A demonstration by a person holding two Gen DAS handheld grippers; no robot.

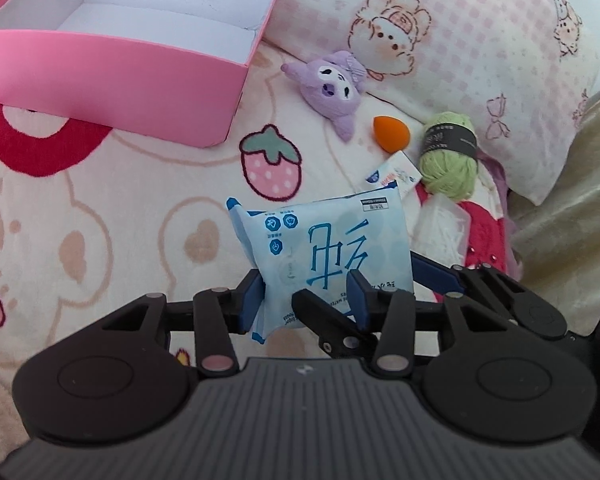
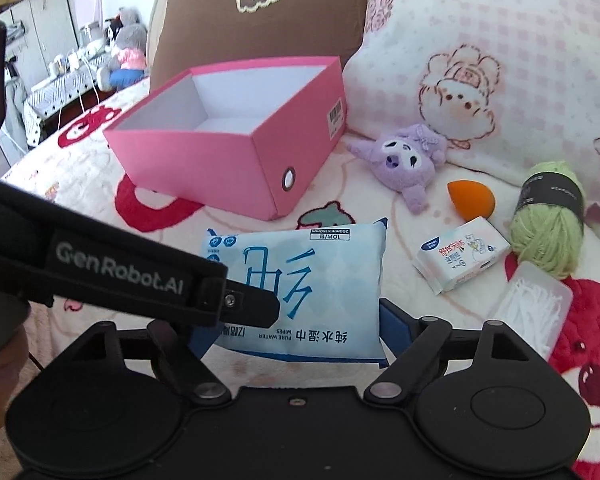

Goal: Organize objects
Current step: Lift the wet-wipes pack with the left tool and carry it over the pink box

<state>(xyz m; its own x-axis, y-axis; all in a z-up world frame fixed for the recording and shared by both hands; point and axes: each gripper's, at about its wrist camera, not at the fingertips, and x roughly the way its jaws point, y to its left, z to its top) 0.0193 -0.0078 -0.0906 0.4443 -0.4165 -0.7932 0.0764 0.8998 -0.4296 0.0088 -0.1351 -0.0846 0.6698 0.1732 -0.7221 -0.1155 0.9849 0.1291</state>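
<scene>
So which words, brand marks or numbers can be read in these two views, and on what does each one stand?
"GenRobot.AI": left hand-held gripper, on its arm.
"PURE WATER WIPES": blue wipes pack, upside down.
"200mm×150mm" and "10片/包": same pack, small box at its top edge.
Large blue Chinese characters: same pack.
Pink box: barcode sticker, too small to read.
Small white pack: print too small.
Green yarn: black band, print blurred.

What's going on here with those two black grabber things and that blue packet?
A person is tidying small things on a bed with a handheld gripper in each hand. The left gripper pinches a blue wet wipes pack, lifted off the blanket; the right gripper stands open around it. The pink box is empty.
</scene>
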